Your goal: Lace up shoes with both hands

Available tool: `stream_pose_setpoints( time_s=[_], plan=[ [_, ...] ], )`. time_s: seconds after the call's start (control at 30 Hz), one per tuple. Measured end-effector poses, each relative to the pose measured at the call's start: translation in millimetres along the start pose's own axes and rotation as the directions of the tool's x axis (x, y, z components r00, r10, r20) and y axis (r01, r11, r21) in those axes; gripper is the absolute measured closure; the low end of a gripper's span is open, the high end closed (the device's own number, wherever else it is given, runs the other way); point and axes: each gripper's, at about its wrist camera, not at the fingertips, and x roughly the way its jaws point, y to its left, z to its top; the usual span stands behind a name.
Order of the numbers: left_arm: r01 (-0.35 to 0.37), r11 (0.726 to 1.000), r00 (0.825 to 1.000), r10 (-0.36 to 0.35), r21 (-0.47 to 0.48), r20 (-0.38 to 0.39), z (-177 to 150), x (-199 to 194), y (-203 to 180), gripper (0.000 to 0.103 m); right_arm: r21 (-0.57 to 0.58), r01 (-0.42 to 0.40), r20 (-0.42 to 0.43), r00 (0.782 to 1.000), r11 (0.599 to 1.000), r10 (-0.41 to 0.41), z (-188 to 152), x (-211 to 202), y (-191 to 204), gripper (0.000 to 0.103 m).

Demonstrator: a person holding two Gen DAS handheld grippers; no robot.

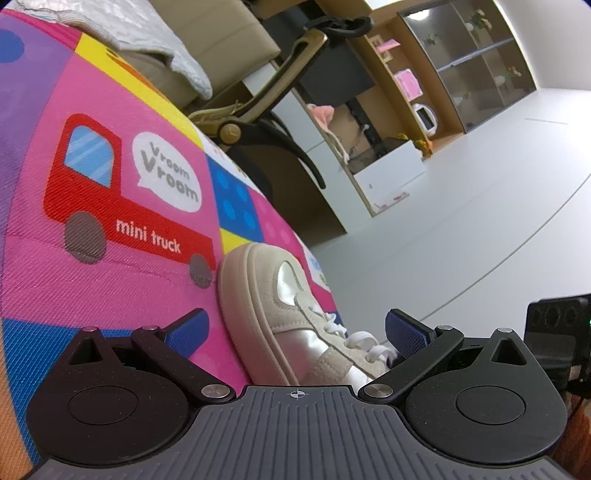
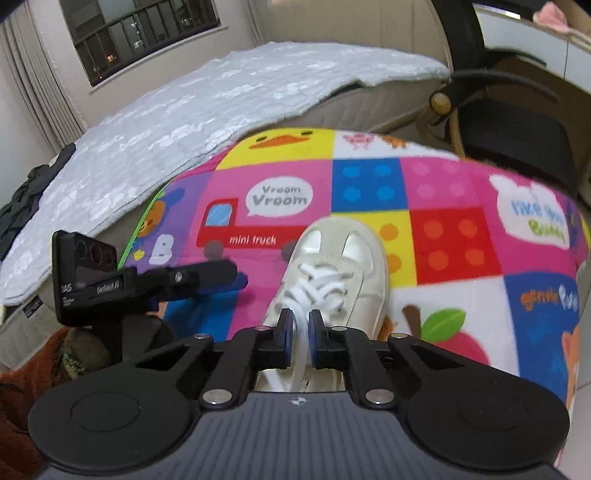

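floor (image 1: 461, 206): pale grey | shelf unit (image 1: 436, 74) w/ glass doors | window (image 2: 144, 33): dark, barred | curtain (image 2: 33, 74) beige

Small cream-white shoe (image 2: 332, 273) with glossy side panels and suede-like trim, upright on its sole on a bright patchwork mat, toe towards the red truck print; white flat laces (image 2: 317, 291) criss-crossed over the tongue. One lace strand drawn up taut from the eyelets, towards the heel end.
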Motion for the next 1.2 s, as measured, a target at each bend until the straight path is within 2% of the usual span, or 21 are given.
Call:
stream_pose_setpoints(
  time_s=[0.2, 0.3, 0.37, 0.43, 0.5, 0.57, 0.63, 0.67, 0.73, 0.8, 0.87, 0.9, 0.93, 1.0, 1.2],
  plan=[
    [-0.001, 1.000, 1.000, 0.001, 0.004, 0.000, 0, 0, 0, 0.000, 0.029, -0.027, -0.080, 0.996, 0.999, 0.029, -13, 31, 2, 0.094],
    [-0.007, 1.000, 1.000, 0.007, 0.027, -0.015, -1, 2, -2, 0.000, 0.031, -0.027, -0.078, 0.997, 0.999, 0.030, -17, 27, 2, 0.093],
    [-0.013, 0.999, 1.000, 0.015, 0.044, -0.025, -1, 3, -3, 0.000, 0.043, -0.047, -0.047, 0.998, 0.998, 0.049, -19, 8, -2, 0.084],
    [-0.021, 0.998, 0.999, 0.023, 0.057, -0.032, -2, 4, -5, 0.000, 0.069, -0.070, 0.039, 0.997, 0.995, 0.067, -26, -21, -11, 0.055],
    [-0.021, 0.998, 0.999, 0.023, 0.054, -0.032, -1, 3, -5, 0.000, 0.113, -0.095, 0.132, 0.988, 0.989, 0.080, -40, -44, -26, 0.041],
    [-0.004, 1.000, 1.000, 0.005, 0.028, -0.026, 0, 1, -1, 0.000, 0.159, -0.137, 0.190, 0.976, 0.978, 0.105, -59, -55, -42, 0.034],
    [0.024, 1.000, 1.000, -0.024, -0.014, -0.013, 3, -2, 4, 0.000, 0.203, -0.237, 0.217, 0.957, 0.950, 0.192, -85, -51, -57, 0.019],
    [0.044, 0.998, 0.999, -0.044, -0.043, 0.000, 4, -4, 8, 0.000, 0.210, -0.280, 0.224, 0.946, 0.937, 0.233, -98, -48, -61, 0.018],
    [0.078, 0.993, 0.997, -0.075, -0.094, 0.026, 5, -8, 15, 0.000, 0.162, -0.297, 0.215, 0.941, 0.941, 0.260, -119, -37, -55, 0.017],
    [0.084, 0.992, 0.996, -0.081, -0.098, 0.037, 5, -9, 16, 0.000, 0.079, -0.215, 0.178, 0.964, 0.973, 0.198, -134, -17, -41, 0.016],
    [0.090, 0.991, 0.995, -0.086, -0.102, 0.047, 4, -10, 17, 0.000, 0.019, -0.145, 0.144, 0.980, 0.989, 0.140, -140, 5, -29, 0.016],
    [0.092, 0.990, 0.995, -0.087, -0.104, 0.049, 4, -10, 17, 0.000, 0.001, -0.132, 0.138, 0.982, 0.991, 0.130, -141, 13, -23, 0.014],
    [0.094, 0.990, 0.995, -0.089, -0.106, 0.051, 4, -11, 18, 0.000, -0.005, -0.143, 0.144, 0.979, 0.990, 0.142, -139, 16, -18, 0.015],
    [0.098, 0.989, 0.994, -0.092, -0.110, 0.054, 4, -11, 18, 0.000, -0.012, -0.160, 0.154, 0.975, 0.987, 0.160, -135, 23, -8, 0.011],
    [0.109, 0.987, 0.993, -0.102, -0.121, 0.066, 3, -13, 19, 0.000, 0.017, -0.200, 0.180, 0.965, 0.980, 0.193, -117, 30, 8, 0.012]
  ],
)
